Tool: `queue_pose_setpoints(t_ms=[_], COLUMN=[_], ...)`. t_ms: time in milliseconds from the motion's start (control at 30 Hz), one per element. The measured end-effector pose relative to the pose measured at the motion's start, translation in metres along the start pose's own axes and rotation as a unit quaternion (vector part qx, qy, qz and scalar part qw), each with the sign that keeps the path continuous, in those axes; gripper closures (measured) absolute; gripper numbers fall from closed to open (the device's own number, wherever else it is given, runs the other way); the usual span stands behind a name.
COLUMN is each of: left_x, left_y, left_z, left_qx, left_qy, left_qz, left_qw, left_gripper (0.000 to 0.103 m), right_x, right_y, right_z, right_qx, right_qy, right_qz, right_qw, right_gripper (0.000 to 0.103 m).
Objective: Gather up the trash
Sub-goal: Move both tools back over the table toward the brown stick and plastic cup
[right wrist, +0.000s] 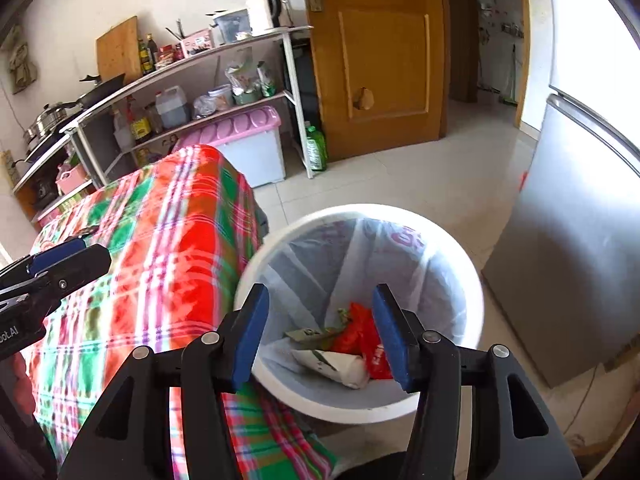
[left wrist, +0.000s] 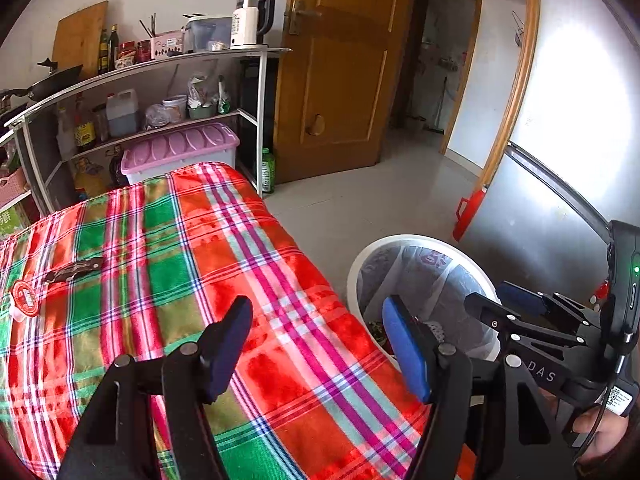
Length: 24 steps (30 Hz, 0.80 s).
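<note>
Far left of the left wrist view: a dark wrapper [left wrist: 74,270] and a round red-and-white lid or packet [left wrist: 25,300] lying flat on the plaid cloth [left wrist: 248,280], well apart from both tools. Probably light, thin and crinkly, likely to slide on the fabric; best pinched at a raised edge or pressed down and scooped, without snagging the soft cloth.

Lower middle of that view: left gripper [left wrist: 316,344] with jaws apart, nothing between them, hanging over the cloth's right edge.

Right of that edge: white bin [right wrist: 260,248] with a thin plastic liner, standing on the floor just beside the draped table. At the bottom, crumpled paper [right wrist: 340,364] and red plastic [right wrist: 360,336], already dropped in.

Lower middle of the right wrist view: right gripper [right wrist: 320,336], jaws apart and empty, above the bin mouth.

Further right: fridge [right wrist: 560,260] near the bin, so little side room there; open tiled floor beyond toward the door.
</note>
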<state>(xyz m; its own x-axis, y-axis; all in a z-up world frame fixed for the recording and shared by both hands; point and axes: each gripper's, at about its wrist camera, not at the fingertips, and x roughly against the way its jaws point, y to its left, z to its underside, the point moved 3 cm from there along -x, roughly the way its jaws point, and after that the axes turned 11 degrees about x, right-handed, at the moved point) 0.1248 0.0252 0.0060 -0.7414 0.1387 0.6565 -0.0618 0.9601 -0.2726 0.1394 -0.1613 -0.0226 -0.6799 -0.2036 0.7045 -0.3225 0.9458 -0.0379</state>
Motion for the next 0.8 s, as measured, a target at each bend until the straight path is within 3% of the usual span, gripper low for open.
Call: queue_pose_setpoints(t_ms=[367,800], left_x=[0.026,0.043], left_y=[0.076,0.189], left_z=[-0.002,0.003], left_qx=[0.048,0.131], left_qy=[-0.028,-0.038], left_qz=[-0.059,-0.133], left_qw=[0.9967,0.9817], left_gripper=[0.029,0.025], right_x=[-0.002,-0.034], right_y=[0.066,0.154], right_z=[-0.029,-0.061], right_qx=[0.052,0.126], right_qy=[-0.038,-0.034], right_qz=[-0.051,-0.115], right_qw=[0.997,0.985], right_gripper=[0.048,0.048])
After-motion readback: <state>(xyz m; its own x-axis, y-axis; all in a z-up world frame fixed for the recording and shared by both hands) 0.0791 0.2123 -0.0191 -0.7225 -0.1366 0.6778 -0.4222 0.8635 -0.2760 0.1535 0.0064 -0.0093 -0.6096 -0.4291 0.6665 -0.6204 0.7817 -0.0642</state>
